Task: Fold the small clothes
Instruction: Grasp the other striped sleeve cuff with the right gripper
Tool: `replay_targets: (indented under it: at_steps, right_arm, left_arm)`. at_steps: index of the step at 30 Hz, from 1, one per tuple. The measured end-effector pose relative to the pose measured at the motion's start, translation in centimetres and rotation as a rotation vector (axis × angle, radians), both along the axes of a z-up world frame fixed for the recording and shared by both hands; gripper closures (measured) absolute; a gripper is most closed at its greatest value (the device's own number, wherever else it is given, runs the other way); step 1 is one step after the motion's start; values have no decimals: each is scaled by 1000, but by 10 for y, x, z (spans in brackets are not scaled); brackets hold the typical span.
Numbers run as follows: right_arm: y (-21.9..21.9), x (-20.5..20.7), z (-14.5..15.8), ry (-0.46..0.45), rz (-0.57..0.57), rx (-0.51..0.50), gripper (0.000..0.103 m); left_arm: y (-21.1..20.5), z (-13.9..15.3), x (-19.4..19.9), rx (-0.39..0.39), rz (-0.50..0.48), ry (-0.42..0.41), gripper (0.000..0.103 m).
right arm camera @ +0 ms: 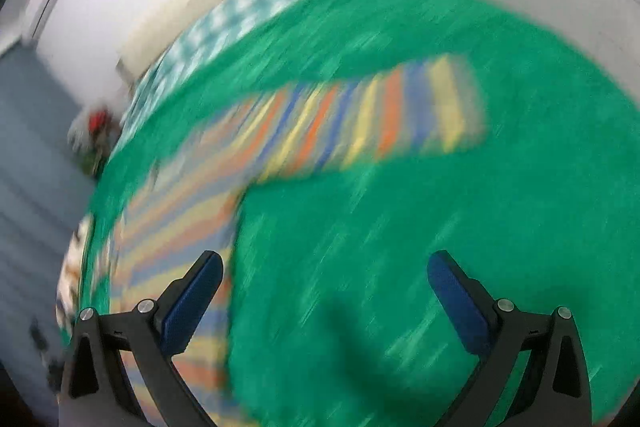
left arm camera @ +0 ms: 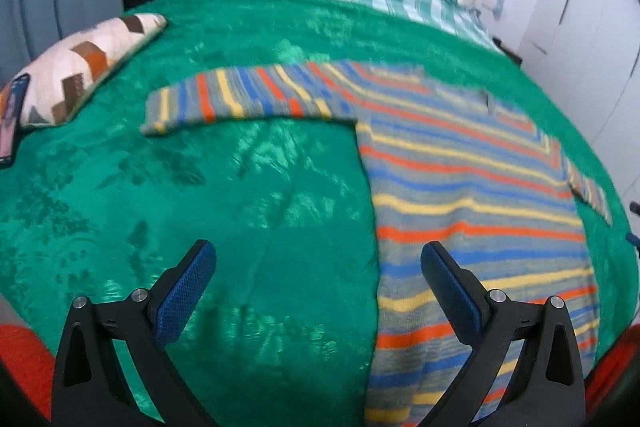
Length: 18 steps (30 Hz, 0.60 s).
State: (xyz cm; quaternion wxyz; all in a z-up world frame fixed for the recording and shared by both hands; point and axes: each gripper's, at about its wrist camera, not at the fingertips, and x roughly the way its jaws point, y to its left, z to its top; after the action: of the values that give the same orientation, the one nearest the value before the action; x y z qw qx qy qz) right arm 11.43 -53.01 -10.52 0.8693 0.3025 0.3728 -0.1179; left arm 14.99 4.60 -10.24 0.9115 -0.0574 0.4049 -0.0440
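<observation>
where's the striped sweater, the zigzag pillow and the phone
striped sweater (left arm camera: 472, 187): left wrist view, middle of its body
zigzag pillow (left arm camera: 80, 67): left wrist view, its top face
phone (left arm camera: 10, 115): left wrist view, its screen

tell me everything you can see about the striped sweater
The striped sweater looks knitted, grey with orange, yellow and blue bands. It lies flat and unfolded on the green blanket, one long sleeve stretched straight out sideways, the other only partly in view at the far edge. Nothing grips it; the left gripper, open, hangs over its hem edge.
</observation>
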Motion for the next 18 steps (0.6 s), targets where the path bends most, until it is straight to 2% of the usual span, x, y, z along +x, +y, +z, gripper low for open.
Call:
replay_targets:
  at_steps: [2, 5, 8, 10, 11, 12, 13, 14, 15, 18]
  right_arm:
    - [-43, 15, -4, 15, -80, 29, 8]
    - [-102, 36, -29, 60, -163, 168, 24]
    - [-126, 51, -49, 91, -176, 213, 29]
    - [-127, 63, -58, 118, -132, 203, 32]
    - [-126, 67, -62, 151, -107, 178, 44]
    - [-123, 70, -64, 196, -86, 141, 70]
    - [-123, 71, -65, 231, -59, 117, 84]
    - [-126, 71, -66, 224, -47, 153, 101]
    - [-130, 67, -62, 212, -48, 172, 101]
    - [-126, 59, -28, 118, -9, 118, 101]
  left_arm:
    - [5, 4, -3, -1, 20, -13, 1]
    - [14, -1, -1, -13, 49, 10, 1]
    - [17, -12, 4, -17, 75, 53, 1]
    - [19, -20, 6, -30, 93, 77, 1]
    - [20, -23, 8, -39, 100, 89, 1]
    - [22, -27, 11, -48, 108, 104, 1]
    - [22, -29, 9, -56, 115, 112, 1]
    - [24, -31, 11, -70, 123, 123, 1]
    - [25, -32, 12, -80, 128, 126, 1]
    - [28, -31, 12, -104, 137, 118, 1]
